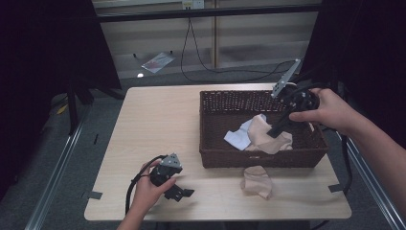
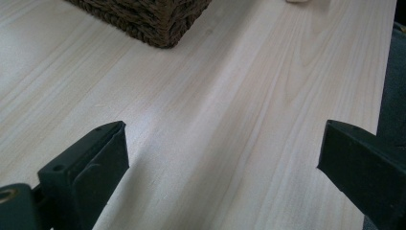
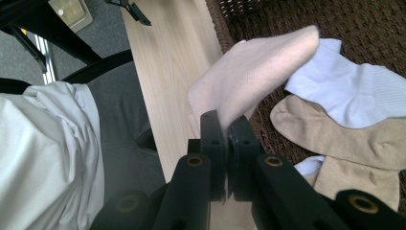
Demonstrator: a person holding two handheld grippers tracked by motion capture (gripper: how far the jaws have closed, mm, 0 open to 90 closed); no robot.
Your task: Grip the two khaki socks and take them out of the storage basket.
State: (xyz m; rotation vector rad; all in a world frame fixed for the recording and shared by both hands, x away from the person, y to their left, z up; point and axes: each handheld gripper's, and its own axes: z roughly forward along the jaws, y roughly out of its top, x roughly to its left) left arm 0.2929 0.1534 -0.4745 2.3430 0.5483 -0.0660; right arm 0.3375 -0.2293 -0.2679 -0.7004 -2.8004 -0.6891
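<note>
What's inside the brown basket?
Socks. In the basket lie a white sock and beige socks; the right gripper holds a pale pink sock above them. Anything beneath the pile is covered.

high view overhead facing forward; gripper views close, sharing basket (image 1: 261, 155).

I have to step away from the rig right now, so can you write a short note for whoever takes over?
Right gripper: shut on a pale pink sock, held above the wicker basket.
Left gripper: open, holding nothing, low over the table near its front edge.
In the basket: a white sock and tan socks.
On the table in front of the basket: one beige sock.
Left, probably: drop the held sock into the basket, then bring in the one on the table.
</note>
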